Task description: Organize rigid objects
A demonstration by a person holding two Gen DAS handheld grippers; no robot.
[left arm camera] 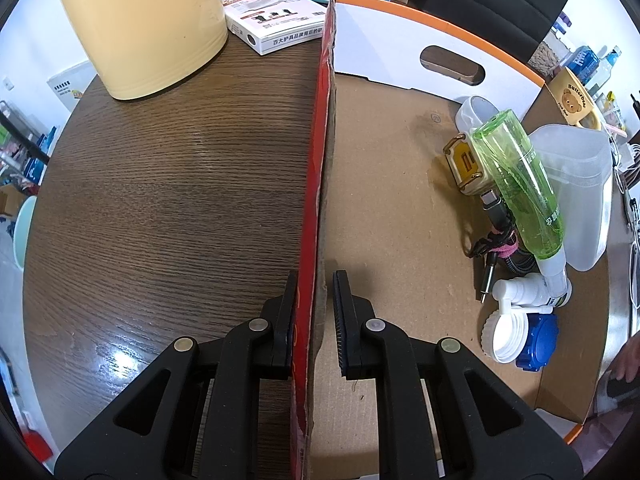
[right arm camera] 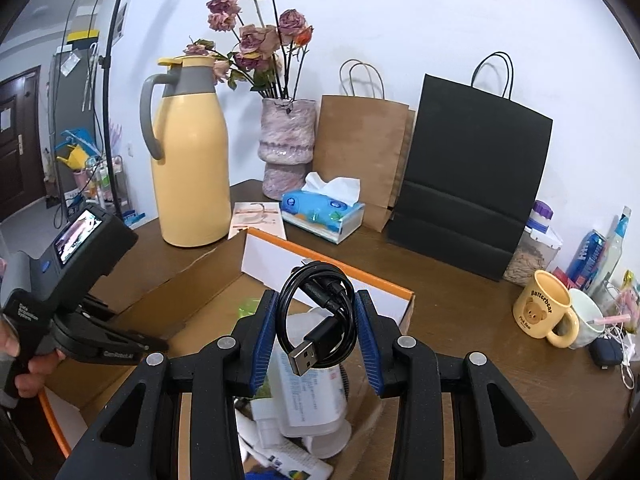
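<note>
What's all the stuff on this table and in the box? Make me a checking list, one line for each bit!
Surface: round dark wood table.
Job's things: open cardboard box holding a green bottle, clear tub, white spray bottle and blue cap.
Clutter: yellow jug, tissue box, bear mug, brown bag, black bag, white carton.
Grippers: left gripper straddles the box's side wall, inner finger apart from it; right gripper shut on coiled black cable above the box.
Cables: braided cable inside the box.
Surroundings: white wall, dried flowers in a vase.
</note>
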